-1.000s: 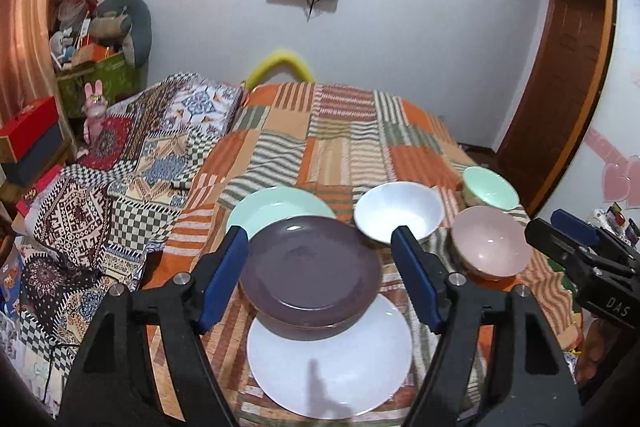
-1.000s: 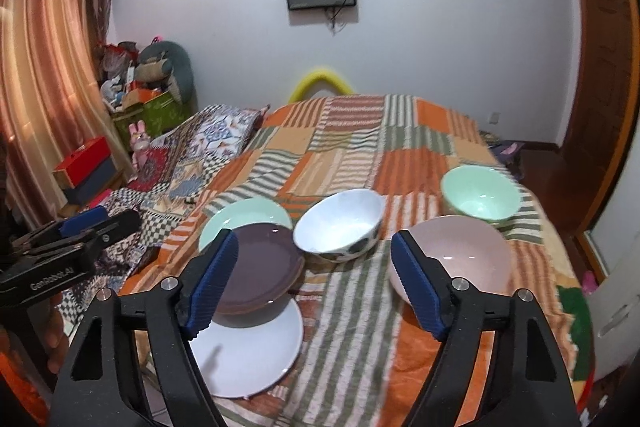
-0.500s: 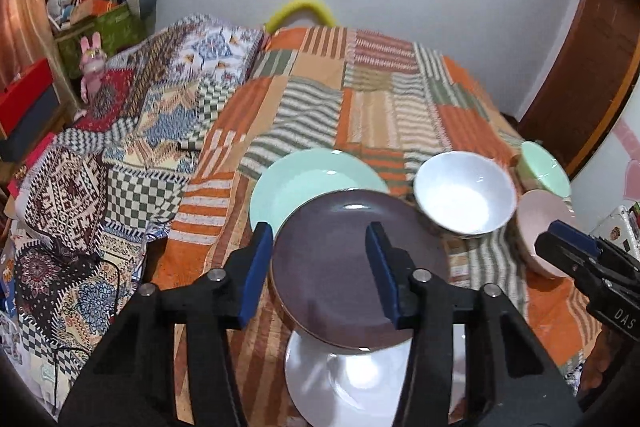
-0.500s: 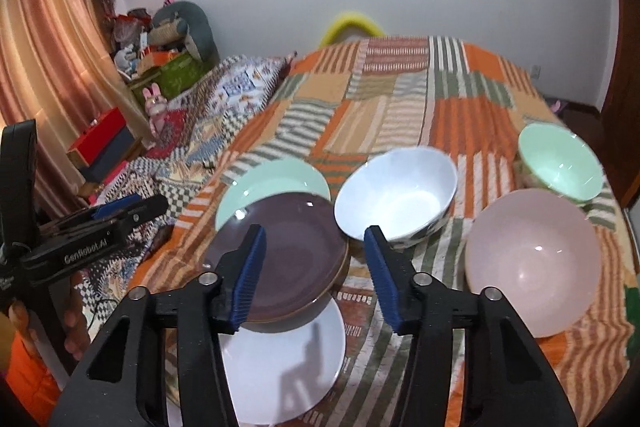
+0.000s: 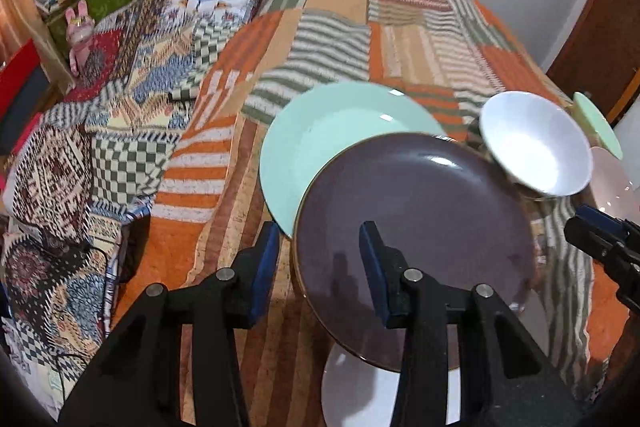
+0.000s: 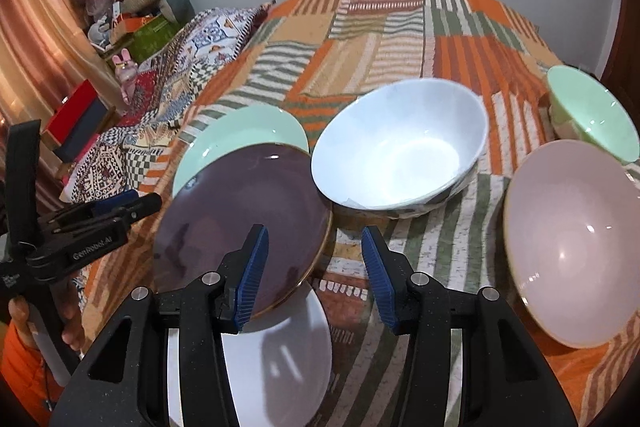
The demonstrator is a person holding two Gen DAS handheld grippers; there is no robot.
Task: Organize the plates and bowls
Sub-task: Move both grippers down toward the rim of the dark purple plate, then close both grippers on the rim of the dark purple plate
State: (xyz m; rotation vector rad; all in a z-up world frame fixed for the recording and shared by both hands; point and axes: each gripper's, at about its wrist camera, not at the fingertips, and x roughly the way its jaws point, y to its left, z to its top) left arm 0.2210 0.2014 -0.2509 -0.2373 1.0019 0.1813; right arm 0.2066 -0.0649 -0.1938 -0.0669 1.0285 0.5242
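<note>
Both grippers have dropped toward the bed: left gripper (image 5: 318,259), jaws closing, straddles the purple plate's (image 5: 416,211) near-left rim untouched, right gripper (image 6: 312,267) narrowed, empty, so stacking begins.

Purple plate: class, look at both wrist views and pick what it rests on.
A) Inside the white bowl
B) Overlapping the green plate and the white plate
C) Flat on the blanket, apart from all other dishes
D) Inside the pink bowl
B: the purple plate covers the near edge of the green plate and the far edge of the white plate, with the bowls off to its side.
</note>
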